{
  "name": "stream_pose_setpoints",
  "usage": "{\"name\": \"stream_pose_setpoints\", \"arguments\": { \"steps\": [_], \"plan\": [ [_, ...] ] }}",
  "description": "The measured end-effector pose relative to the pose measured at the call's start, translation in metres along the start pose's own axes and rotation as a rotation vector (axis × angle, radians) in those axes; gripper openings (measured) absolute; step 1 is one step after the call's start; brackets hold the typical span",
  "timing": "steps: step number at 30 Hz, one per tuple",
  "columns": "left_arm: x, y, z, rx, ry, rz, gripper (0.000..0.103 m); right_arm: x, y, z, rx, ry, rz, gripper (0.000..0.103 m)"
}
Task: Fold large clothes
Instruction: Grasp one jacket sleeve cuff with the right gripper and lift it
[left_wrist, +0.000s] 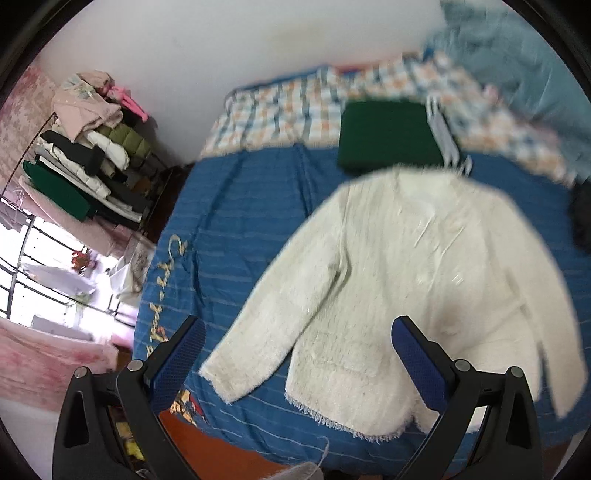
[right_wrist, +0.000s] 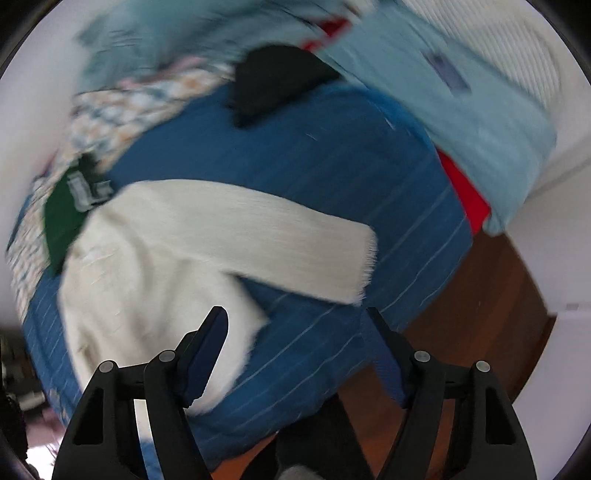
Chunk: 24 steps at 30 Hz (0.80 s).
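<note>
White cardigan (left_wrist: 402, 291): flat, sleeves spread, near bed (left_wrist: 236, 221) front edge. Left hand-held gripper (left_wrist: 297, 363), right hand-held gripper (right_wrist: 295, 354): jaws apart, empty. Step: approach, first fold unstarted. Next, likely: pinch sleeve cuff, fold inward.

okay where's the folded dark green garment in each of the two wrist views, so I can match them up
Left wrist: the folded green garment lies upper centre-right on the bed, just beyond the white sweater's collar.
Right wrist: the same green garment sits at the far left edge, partly under the sweater's shoulder.
Shared landmark: the blue striped bedspread.
</note>
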<state>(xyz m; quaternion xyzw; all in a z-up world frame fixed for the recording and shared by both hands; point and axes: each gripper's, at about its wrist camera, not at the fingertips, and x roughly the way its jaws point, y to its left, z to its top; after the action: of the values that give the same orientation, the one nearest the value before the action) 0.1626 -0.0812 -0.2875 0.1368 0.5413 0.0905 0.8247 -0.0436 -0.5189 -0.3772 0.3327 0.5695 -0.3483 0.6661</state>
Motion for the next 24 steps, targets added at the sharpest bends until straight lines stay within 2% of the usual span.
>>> {"name": "stream_pose_setpoints", "arguments": {
  "steps": [3, 7, 9, 11, 13, 14, 16, 17, 18, 19, 22, 24],
  "plan": [
    [0.053, -0.022, -0.015, -0.009, 0.078, 0.044, 0.103, 0.076, -0.048, 0.024, 0.053, 0.039, -0.063, 0.081],
    [0.117, -0.041, -0.040, -0.035, 0.217, 0.085, 0.103, 0.173, -0.091, 0.042, 0.122, 0.101, -0.041, 0.083],
    [0.145, -0.050, -0.055, -0.043, 0.282, 0.113, 0.103, 0.218, -0.100, 0.048, 0.163, 0.153, 0.009, 0.083],
    [0.163, -0.057, -0.061, -0.054, 0.314, 0.119, 0.103, 0.255, -0.101, 0.049, 0.201, 0.208, 0.078, 0.083],
    [0.180, -0.065, -0.063, -0.056, 0.327, 0.128, 0.103, 0.282, -0.099, 0.050, 0.227, 0.247, 0.069, 0.084],
    [0.185, -0.067, -0.064, -0.053, 0.325, 0.133, 0.103, 0.285, -0.094, 0.052, 0.234, 0.235, 0.040, 0.083],
    [0.195, -0.071, -0.063, -0.050, 0.313, 0.141, 0.103, 0.279, -0.081, 0.056, 0.222, 0.208, 0.010, 0.059],
    [0.197, -0.070, -0.062, -0.055, 0.303, 0.138, 0.103, 0.273, -0.073, 0.057, 0.197, 0.194, -0.015, 0.035],
    [0.201, -0.071, -0.061, -0.059, 0.297, 0.131, 0.103, 0.263, -0.065, 0.059, 0.174, 0.176, -0.055, 0.021],
    [0.202, -0.071, -0.060, -0.062, 0.293, 0.127, 0.103, 0.253, -0.062, 0.059, 0.178, 0.163, -0.070, 0.014],
    [0.206, -0.065, -0.061, -0.081, 0.286, 0.113, 0.103, 0.223, -0.066, 0.062, 0.235, 0.130, -0.052, 0.011],
    [0.207, -0.055, -0.062, -0.113, 0.285, 0.101, 0.103, 0.189, -0.066, 0.064, 0.267, 0.078, 0.005, 0.008]
  ]
}}
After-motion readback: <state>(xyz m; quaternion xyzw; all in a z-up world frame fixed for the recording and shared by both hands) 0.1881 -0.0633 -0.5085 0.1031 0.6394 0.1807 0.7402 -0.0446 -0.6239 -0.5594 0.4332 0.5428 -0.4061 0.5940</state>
